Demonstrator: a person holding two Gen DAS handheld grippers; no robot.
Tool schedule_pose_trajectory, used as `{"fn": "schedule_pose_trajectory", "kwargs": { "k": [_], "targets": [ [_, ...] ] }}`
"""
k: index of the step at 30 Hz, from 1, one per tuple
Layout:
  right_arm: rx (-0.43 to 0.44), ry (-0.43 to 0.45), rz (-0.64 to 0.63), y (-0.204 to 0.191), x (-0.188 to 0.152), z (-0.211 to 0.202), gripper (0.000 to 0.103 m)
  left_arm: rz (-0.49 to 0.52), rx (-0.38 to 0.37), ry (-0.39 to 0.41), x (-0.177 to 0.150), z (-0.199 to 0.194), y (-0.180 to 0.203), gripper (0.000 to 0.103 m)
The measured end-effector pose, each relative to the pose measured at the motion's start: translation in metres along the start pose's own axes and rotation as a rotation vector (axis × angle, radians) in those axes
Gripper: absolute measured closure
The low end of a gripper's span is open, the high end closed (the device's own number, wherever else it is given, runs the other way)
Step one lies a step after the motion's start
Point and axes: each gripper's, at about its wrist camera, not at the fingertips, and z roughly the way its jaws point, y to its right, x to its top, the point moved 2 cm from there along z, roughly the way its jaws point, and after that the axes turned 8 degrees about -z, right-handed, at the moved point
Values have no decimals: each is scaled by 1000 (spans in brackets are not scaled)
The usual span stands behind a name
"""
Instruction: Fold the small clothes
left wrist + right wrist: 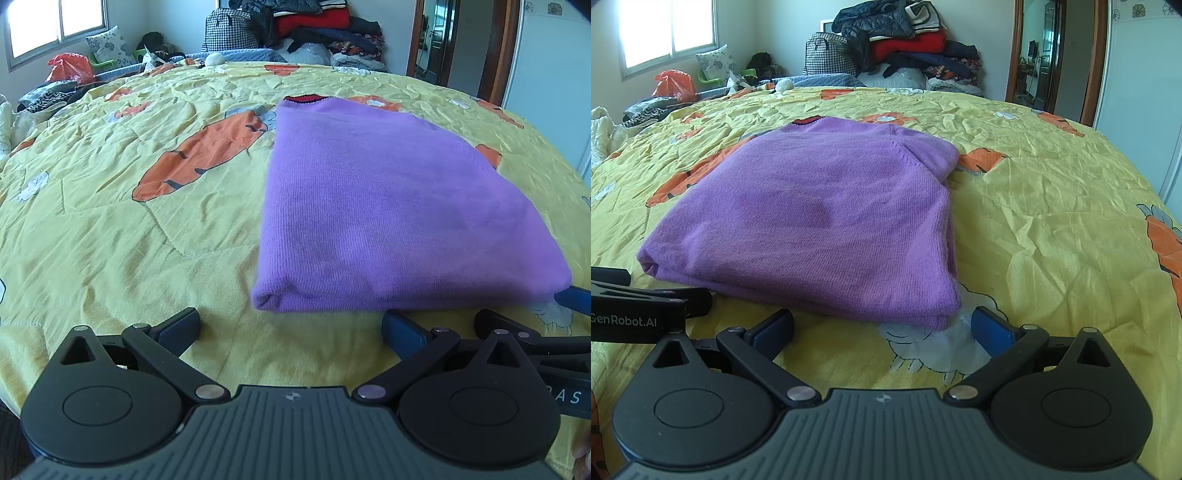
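**Purple knit lies folded on the bed, both pairs of fingers released**

Purple is what fills both of my views: a knitted sweater [399, 206] folded into a thick rectangle, lying flat on the yellow quilt [129, 229] with its orange carrot print. It sits toward the near edge of the bed, its folded hem closest to me and its neckline, where a strip of red shows, pointing at the far edge.

My left gripper [291, 328] hangs just short of that near hem, at the sweater's left near corner. Its fingers [402, 330] stand spread wide with only quilt between them, gripping nothing and not touching the knit. My right gripper [882, 330] waits at the right near corner, fingers [991, 330] likewise parted and empty; the corner of the folded stack reaches close to the gap between them, over a white cartoon patch on the quilt. I cannot tell whether the blue pad on that side brushes the fabric.

Each gripper shows in the other's camera at the frame edge, so the two sit side by side along the near edge of the bed.

At the far edge of the bed I see a heap of clothes [916, 48], a houndstooth bag [829, 55] and an orange plastic bag [674, 85] near the window [668, 29].
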Motion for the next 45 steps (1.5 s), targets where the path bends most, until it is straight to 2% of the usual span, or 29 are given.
{"fn": "schedule_pose_trajectory", "kwargs": {
  "k": [45],
  "targets": [
    [-1,1,0,0,0,0,0,9,-6,-13,1,1,-1,0]
  ]
}}
